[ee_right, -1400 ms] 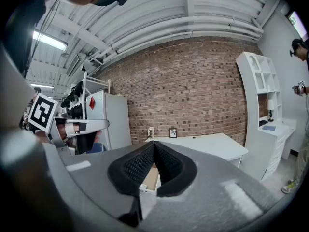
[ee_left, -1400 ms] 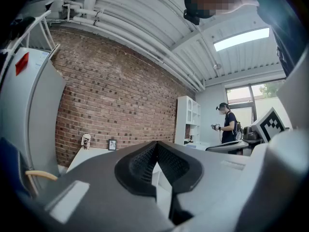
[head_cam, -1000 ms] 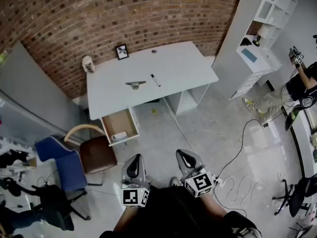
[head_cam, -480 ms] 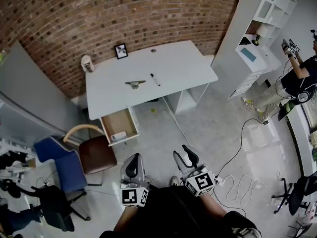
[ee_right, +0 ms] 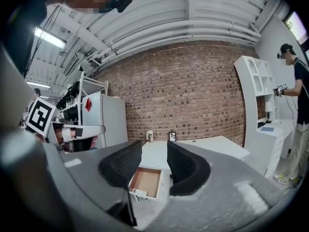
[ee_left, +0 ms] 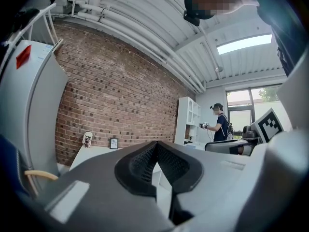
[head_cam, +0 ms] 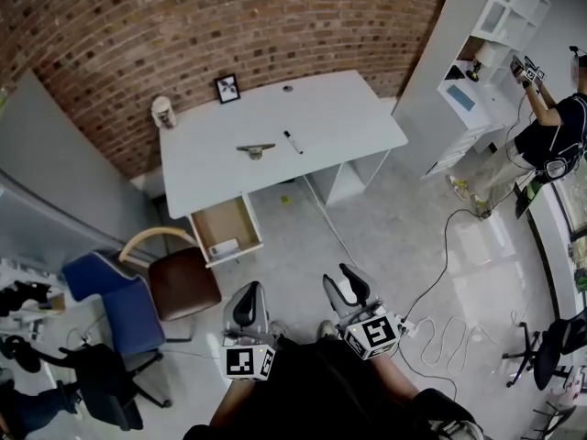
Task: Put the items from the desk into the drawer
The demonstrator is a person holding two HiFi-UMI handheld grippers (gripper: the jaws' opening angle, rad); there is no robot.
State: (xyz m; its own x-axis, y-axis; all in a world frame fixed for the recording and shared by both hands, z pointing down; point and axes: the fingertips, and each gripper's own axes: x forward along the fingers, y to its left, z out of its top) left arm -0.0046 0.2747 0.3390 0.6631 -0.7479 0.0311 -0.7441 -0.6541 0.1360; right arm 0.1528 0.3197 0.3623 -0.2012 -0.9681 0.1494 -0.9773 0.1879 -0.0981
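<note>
Drawer (head_cam: 220, 223) open, centre-left, holding one small white box (head_cam: 223, 247). Pen (head_cam: 293, 142) and grey object (head_cam: 255, 150) lie on desk (head_cam: 339, 122) above it. Left gripper (head_cam: 246, 302) closed, empty; right gripper (head_cam: 346, 289) jaws just opened, nothing between.

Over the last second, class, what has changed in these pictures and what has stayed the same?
The right gripper has just opened its jaws, with nothing between them. The person in the background moved closer to the white shelf. The left gripper stays shut and empty; the pen on the desk and the open drawer are as before.
</note>
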